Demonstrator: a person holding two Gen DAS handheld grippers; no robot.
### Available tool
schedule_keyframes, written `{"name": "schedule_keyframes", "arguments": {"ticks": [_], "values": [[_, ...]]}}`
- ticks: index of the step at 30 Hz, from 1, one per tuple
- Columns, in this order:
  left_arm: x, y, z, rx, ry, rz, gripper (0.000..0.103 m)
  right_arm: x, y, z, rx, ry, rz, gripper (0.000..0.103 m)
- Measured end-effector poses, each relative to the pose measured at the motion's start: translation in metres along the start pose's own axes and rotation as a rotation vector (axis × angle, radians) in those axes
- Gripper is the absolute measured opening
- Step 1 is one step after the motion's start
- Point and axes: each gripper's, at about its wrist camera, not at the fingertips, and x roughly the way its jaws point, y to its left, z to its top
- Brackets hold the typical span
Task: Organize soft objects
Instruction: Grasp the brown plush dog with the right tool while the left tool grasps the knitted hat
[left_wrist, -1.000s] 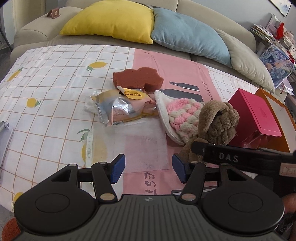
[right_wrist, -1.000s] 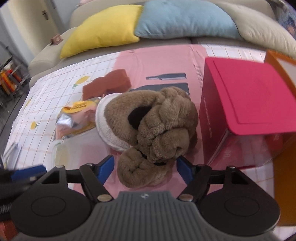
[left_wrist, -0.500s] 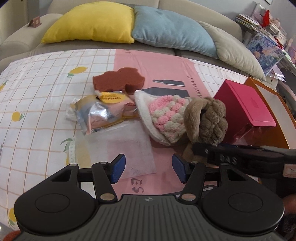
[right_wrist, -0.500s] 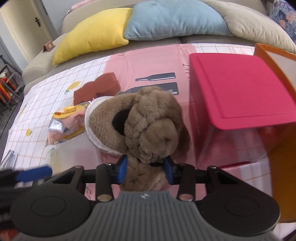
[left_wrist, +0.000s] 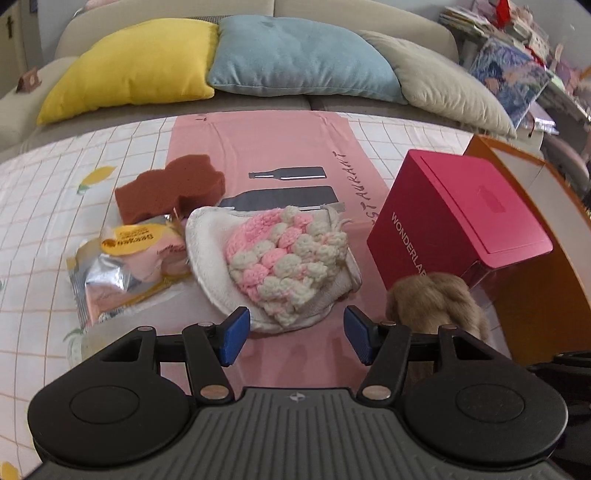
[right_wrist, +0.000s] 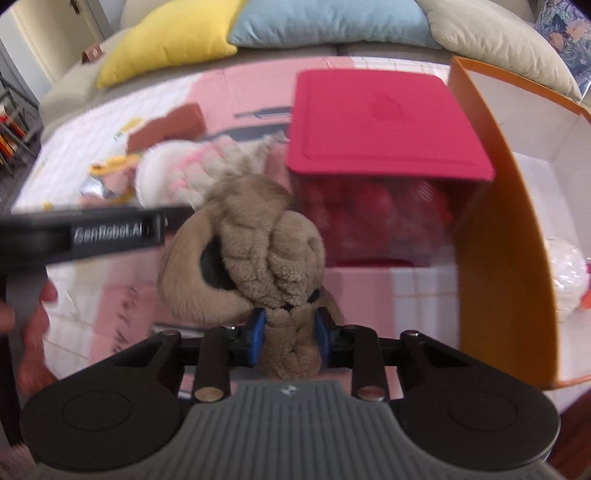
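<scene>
Brown plush toy (right_wrist: 255, 254), loose between wide pads a second ago, now has its lower body pinched by the closing right hand-held gripper (right_wrist: 288, 338), just in front of the red box (right_wrist: 384, 122) and beside the orange box (right_wrist: 506, 236). The left hand-held gripper (left_wrist: 291, 338), still open and empty, has moved from the white sheet to hover over the pink-and-cream crocheted piece (left_wrist: 284, 254). Nearby lie one brown sponge (left_wrist: 170, 192) and one snack packet (left_wrist: 125, 269); three cushions line the sofa.
</scene>
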Motion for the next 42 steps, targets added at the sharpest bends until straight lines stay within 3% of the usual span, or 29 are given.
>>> {"name": "schedule_keyframes", "arguments": {"ticks": [4, 7, 12, 14, 18, 19, 20, 21, 23, 29, 34, 38, 42], "values": [[0.010, -0.011, -0.002, 0.077, 0.005, 0.040, 0.069, 0.000, -0.001, -0.001, -0.023, -0.018, 0.043, 0.035], [0.013, -0.016, -0.003, 0.147, 0.004, 0.093, 0.069, 0.002, 0.010, -0.001, -0.127, -0.076, 0.039, 0.039], [0.008, -0.007, 0.001, 0.146, 0.016, 0.097, 0.067, 0.016, 0.017, 0.004, -0.201, -0.091, 0.067, 0.061], [0.007, -0.005, 0.000, 0.132, 0.019, 0.093, 0.067, 0.022, 0.020, 0.006, -0.218, -0.103, 0.073, 0.063], [0.010, -0.005, -0.002, 0.140, 0.033, 0.096, 0.064, 0.033, 0.024, 0.006, -0.240, -0.114, 0.119, 0.062], [0.011, -0.005, -0.002, 0.143, 0.036, 0.097, 0.063, 0.036, 0.024, 0.005, -0.250, -0.113, 0.123, 0.059], [0.012, -0.005, -0.001, 0.146, 0.036, 0.098, 0.063, 0.037, 0.025, 0.004, -0.268, -0.112, 0.119, 0.047], [0.012, -0.006, -0.001, 0.150, 0.036, 0.097, 0.063, 0.037, 0.025, 0.004, -0.283, -0.108, 0.122, 0.042], [0.011, -0.006, 0.001, 0.163, 0.030, 0.075, 0.064, 0.029, 0.023, 0.004, -0.289, -0.098, 0.118, 0.039], [0.018, -0.022, 0.003, 0.323, 0.014, 0.100, 0.065, -0.002, 0.013, 0.002, -0.251, 0.017, 0.036, 0.039], [0.039, -0.038, 0.000, 0.480, 0.014, 0.181, 0.066, 0.011, -0.009, -0.004, -0.175, 0.125, -0.075, 0.039], [0.053, -0.048, 0.000, 0.554, 0.016, 0.203, 0.070, 0.026, -0.026, -0.001, -0.081, 0.173, -0.049, 0.043], [0.063, -0.049, 0.004, 0.558, 0.020, 0.221, 0.068, 0.033, -0.027, -0.001, -0.050, 0.194, -0.027, 0.045]]}}
